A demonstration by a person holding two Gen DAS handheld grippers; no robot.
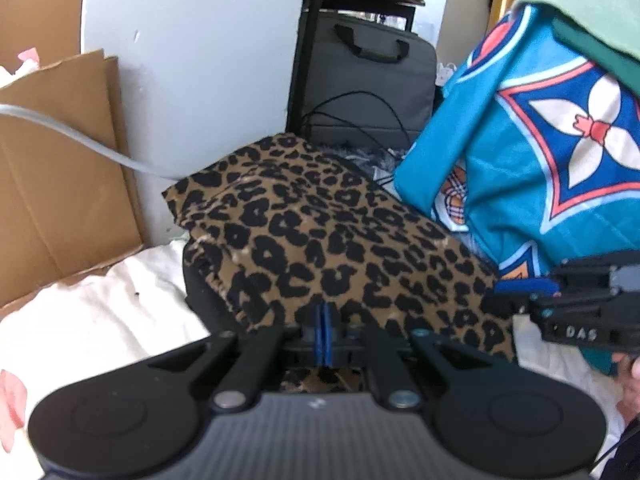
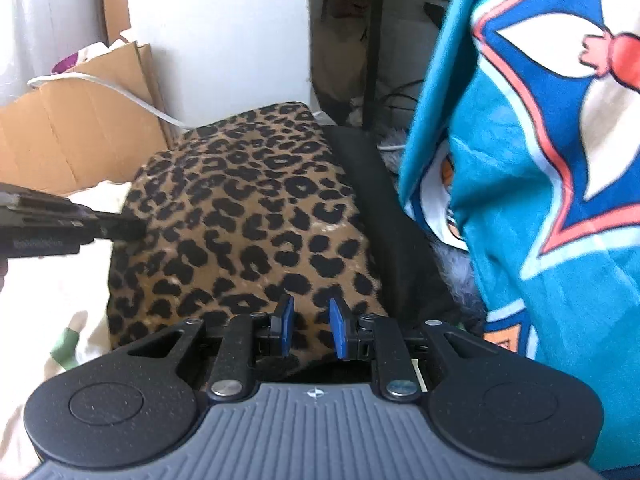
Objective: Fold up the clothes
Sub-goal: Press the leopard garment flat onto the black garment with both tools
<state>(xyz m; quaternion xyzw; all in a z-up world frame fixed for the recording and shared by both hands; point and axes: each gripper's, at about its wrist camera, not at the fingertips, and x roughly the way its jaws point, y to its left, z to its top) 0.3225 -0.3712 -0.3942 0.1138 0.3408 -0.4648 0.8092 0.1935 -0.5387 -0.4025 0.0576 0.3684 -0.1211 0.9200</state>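
Note:
A folded leopard-print garment (image 1: 320,236) lies on a black item over white bedding; it also shows in the right wrist view (image 2: 248,216). My left gripper (image 1: 324,332) has its blue pads pressed together at the garment's near edge, with leopard fabric showing under the fingers. From the right wrist view, that left gripper (image 2: 134,229) touches the garment's left edge. My right gripper (image 2: 310,328) is open, its blue pads apart just over the garment's near edge. In the left wrist view the right gripper (image 1: 504,300) sits at the garment's right edge.
A teal patterned cloth (image 1: 540,152) hangs close on the right, with a green cloth (image 1: 592,12) on top. Cardboard (image 1: 60,184) and a white cable (image 1: 80,140) stand left against a white wall. A grey bag (image 1: 368,84) sits behind. White bedding (image 1: 100,312) spreads at the front left.

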